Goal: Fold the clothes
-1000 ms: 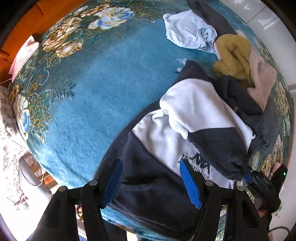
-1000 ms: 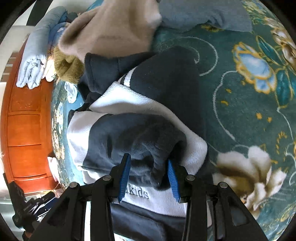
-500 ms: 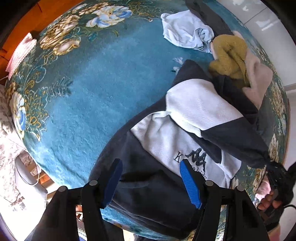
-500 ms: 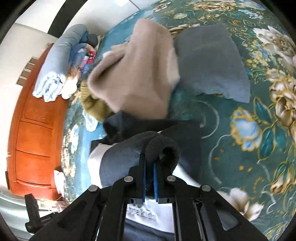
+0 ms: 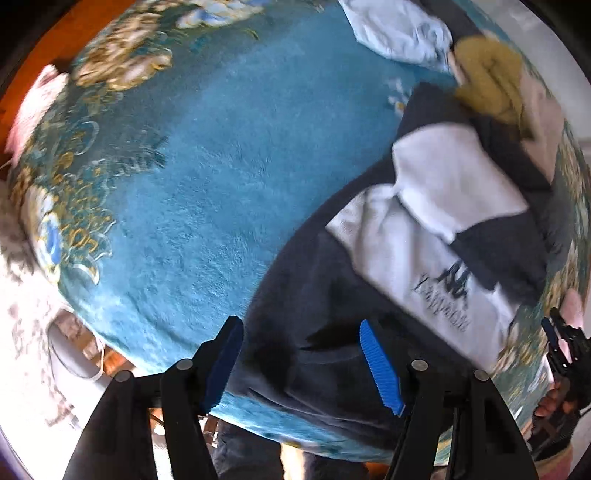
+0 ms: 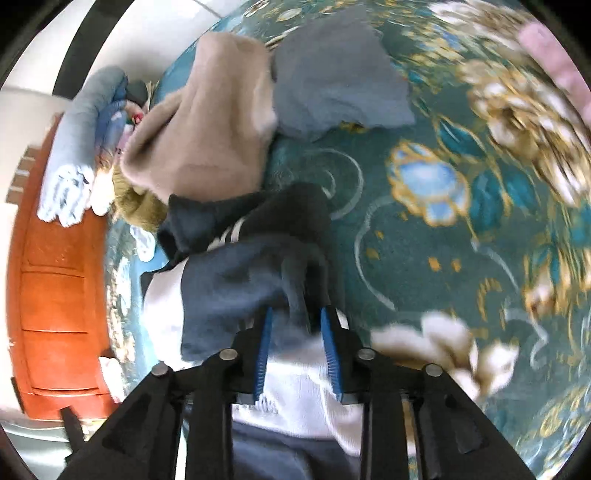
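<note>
A navy and white hoodie with a dark chest logo lies on a teal floral blanket. My left gripper is open, its blue pads astride the hoodie's dark bottom hem. In the right wrist view my right gripper has its jaws a little apart, with the navy sleeve lying between and just ahead of them. The right gripper also shows at the right edge of the left wrist view.
A beige garment, a grey-blue one, a mustard one and a pale blue one lie beyond the hoodie. An orange wooden cabinet stands past the blanket's edge.
My right gripper shut on the navy sleeve, pulled it out toward the right, and now its jaws have parted again. The left gripper stayed open over the hem.
</note>
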A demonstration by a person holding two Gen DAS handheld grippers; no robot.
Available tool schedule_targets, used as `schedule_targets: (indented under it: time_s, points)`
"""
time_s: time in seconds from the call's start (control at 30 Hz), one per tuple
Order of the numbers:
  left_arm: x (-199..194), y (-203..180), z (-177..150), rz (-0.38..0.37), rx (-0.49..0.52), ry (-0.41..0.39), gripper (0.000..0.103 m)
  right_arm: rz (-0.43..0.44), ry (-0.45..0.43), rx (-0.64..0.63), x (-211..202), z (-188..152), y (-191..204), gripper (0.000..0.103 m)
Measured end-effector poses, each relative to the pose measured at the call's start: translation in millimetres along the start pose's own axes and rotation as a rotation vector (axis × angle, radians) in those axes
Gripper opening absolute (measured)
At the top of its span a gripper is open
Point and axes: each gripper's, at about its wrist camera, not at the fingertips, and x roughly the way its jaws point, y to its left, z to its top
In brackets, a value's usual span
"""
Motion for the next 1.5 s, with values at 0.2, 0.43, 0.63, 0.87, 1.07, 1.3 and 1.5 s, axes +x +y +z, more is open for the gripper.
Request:
schedule_targets:
  time_s: [0.2, 0.43, 0.63, 0.87, 1.07, 1.3, 1.5]
  points:
    - [54, 19, -9, 0.043, 0.186, 0.095, 0.070, -0.068, 0.153, 0.080, 15, -93, -44, 0.040]
    - [94, 37, -15, -0.009, 0.263, 0.174, 0.070, -0.132, 0.262, 0.211, 28, -191, -90, 0.040]
    - [111, 38, -17, -0.031, 0.308, 0.179, 0.071, -0.140, 0.258, 0.190, 42, -223, -81, 0.041]
    - [107, 50, -31, -0.110, 0.328, 0.193, 0.068, -0.144, 0.226, 0.222, 42, -230, -84, 0.032]
    - [111, 60, -51, -0.145, 0.314, 0.241, 0.049, -0.182, 0.264, 0.172, 48, -230, -70, 0.012]
    - [87, 46, -54, -0.108, 0.373, 0.232, 0.009, -0.217, 0.272, 0.092, 38, -225, -51, 0.008]
    - [42, 45, -35, -0.196, 0.351, 0.219, 0.009, -0.149, 0.260, 0.101, 11, -215, -43, 0.008]
